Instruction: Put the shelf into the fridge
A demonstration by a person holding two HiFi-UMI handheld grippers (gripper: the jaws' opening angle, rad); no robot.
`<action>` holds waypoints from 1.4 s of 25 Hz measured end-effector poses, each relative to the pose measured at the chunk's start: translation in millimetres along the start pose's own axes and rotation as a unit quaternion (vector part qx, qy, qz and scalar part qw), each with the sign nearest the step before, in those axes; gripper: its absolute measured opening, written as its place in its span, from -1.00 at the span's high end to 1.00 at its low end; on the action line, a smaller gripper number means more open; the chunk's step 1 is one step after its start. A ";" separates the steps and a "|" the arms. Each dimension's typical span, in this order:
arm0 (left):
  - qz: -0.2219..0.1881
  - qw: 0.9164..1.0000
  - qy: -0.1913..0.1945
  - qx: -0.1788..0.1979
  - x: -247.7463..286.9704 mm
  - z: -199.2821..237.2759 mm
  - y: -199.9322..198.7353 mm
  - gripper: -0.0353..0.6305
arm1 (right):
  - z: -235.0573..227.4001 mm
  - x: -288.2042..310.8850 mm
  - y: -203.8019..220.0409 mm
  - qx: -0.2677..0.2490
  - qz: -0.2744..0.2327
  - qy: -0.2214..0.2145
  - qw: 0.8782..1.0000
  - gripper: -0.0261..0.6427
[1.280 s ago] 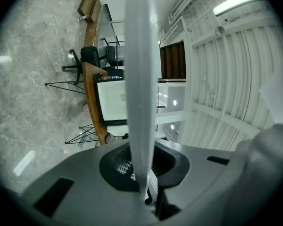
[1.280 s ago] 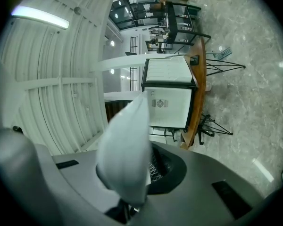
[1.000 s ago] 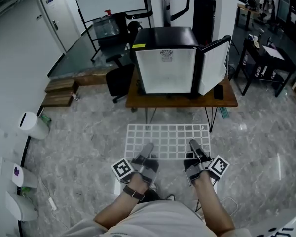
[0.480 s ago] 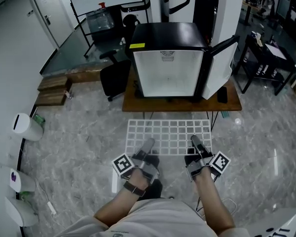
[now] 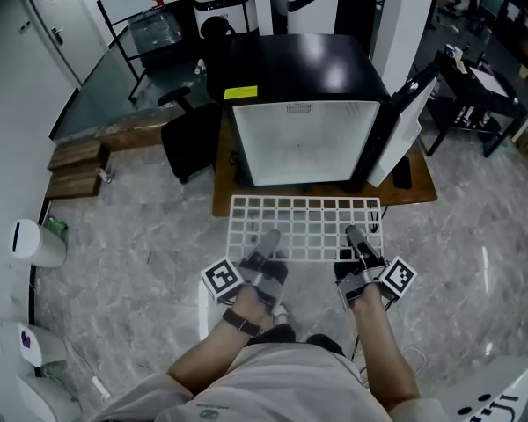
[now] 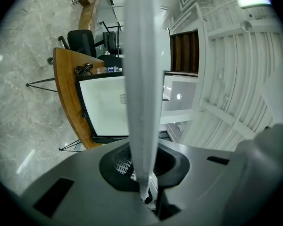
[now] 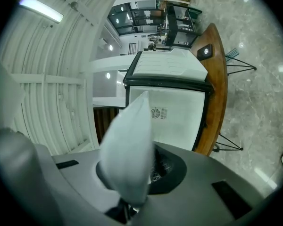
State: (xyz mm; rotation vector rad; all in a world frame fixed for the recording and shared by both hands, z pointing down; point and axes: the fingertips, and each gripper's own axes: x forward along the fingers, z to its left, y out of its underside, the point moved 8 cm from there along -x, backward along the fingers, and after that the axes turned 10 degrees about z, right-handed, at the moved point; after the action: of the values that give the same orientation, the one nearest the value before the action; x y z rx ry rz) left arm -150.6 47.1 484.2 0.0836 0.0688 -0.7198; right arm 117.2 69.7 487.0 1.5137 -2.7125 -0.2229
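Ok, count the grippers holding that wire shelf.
2. The left gripper is shut on the left part of the shelf's near edge, and the right gripper on the right part. No others show.

We wear a pale shirt (image 5: pixel 273 392) and a dark wrist strap (image 5: pixel 236 321). Our left gripper (image 5: pixel 267 238) and right gripper (image 5: pixel 355 234) are grey, with black-and-white marker cubes (image 5: pixel 220 278).

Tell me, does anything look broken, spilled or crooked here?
Nothing stands out. The white wire shelf is held flat, with the left gripper and right gripper each clamped on its near edge. The fridge sits squarely on the wooden table, its door open.
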 end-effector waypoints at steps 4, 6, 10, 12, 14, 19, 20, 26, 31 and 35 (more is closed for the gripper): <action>0.011 1.000 0.000 -0.002 18.3 0.4 -22.1 0.81 | -0.5 20.3 -12.2 0.000 -0.008 0.004 1.000 0.78; 0.014 1.000 -0.005 0.001 25.7 5.1 -32.4 0.81 | -2.2 30.2 -19.4 -0.003 -0.008 0.007 1.000 0.78; 0.017 1.000 -0.004 -0.005 47.2 9.2 -45.0 0.81 | -5.4 45.1 -35.7 -0.001 -0.011 0.013 1.000 0.78; 0.018 1.000 -0.008 -0.007 58.0 13.8 -49.4 0.81 | -9.4 51.1 -44.8 0.004 -0.013 0.013 1.000 0.78; 0.017 1.000 -0.011 -0.008 70.6 18.2 -55.5 0.81 | -15.5 59.4 -56.4 0.005 -0.012 0.015 1.000 0.78; 0.001 1.000 -0.019 -0.012 93.7 29.1 -72.7 0.81 | -30.1 89.6 -82.0 0.013 0.011 0.015 1.000 0.78; -0.003 1.000 -0.017 -0.012 101.0 28.9 -76.8 0.81 | -32.4 97.2 -88.8 0.016 0.016 0.012 1.000 0.78; -0.018 0.999 -0.020 -0.023 146.1 36.5 -101.8 0.81 | -45.9 136.5 -131.2 0.028 0.031 0.013 0.999 0.78; -0.038 0.999 -0.025 -0.023 148.6 40.6 -106.8 0.81 | -51.1 150.7 -138.6 0.031 0.051 0.012 0.998 0.78; -0.042 0.998 -0.031 -0.020 146.1 41.6 -106.0 0.81 | -51.4 152.3 -139.7 0.038 0.060 0.014 0.997 0.78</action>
State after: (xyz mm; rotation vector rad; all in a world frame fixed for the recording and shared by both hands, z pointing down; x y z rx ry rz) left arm -109.6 -132.1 506.6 0.0206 0.0282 -0.8035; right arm 159.7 -137.5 511.6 1.3544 -2.8071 -0.0969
